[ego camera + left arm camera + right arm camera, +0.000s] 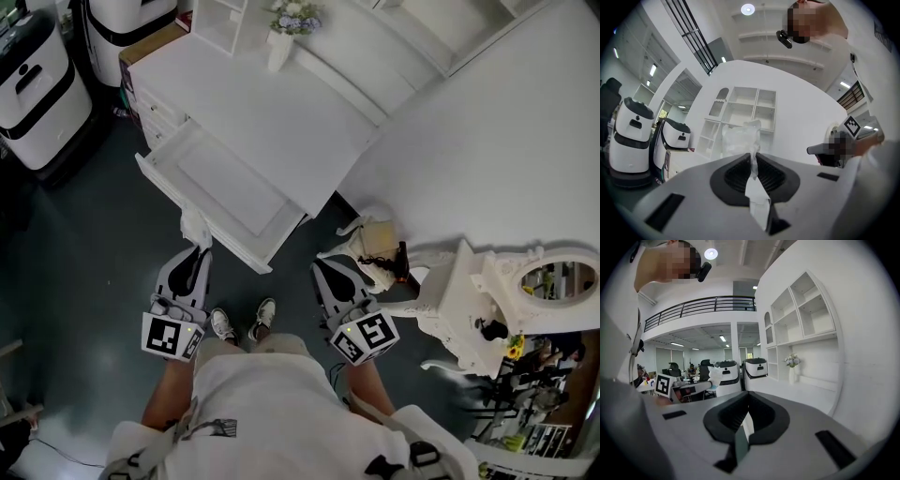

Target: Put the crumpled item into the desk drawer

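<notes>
Left claw (198,247) grips crumpled item (194,225) just beside open desk drawer (225,183).

1. No words, brand names or numbers can be read in any view.
2. Head view, 7 o'clock: left cube (172,337) on the left gripper (196,246) carries a black-and-white square code with no lettering.
3. Head view, 5 o'clock: right cube (364,339) on the right gripper (328,269) carries the same kind of code. Its blocks perhaps resemble a "5", probably only pattern.

A white table (281,122) stands on the dark floor (75,244) at upper centre of the frame, its drawer (220,192) pulled open toward lower left, a vase of flowers (286,33) on top.
</notes>
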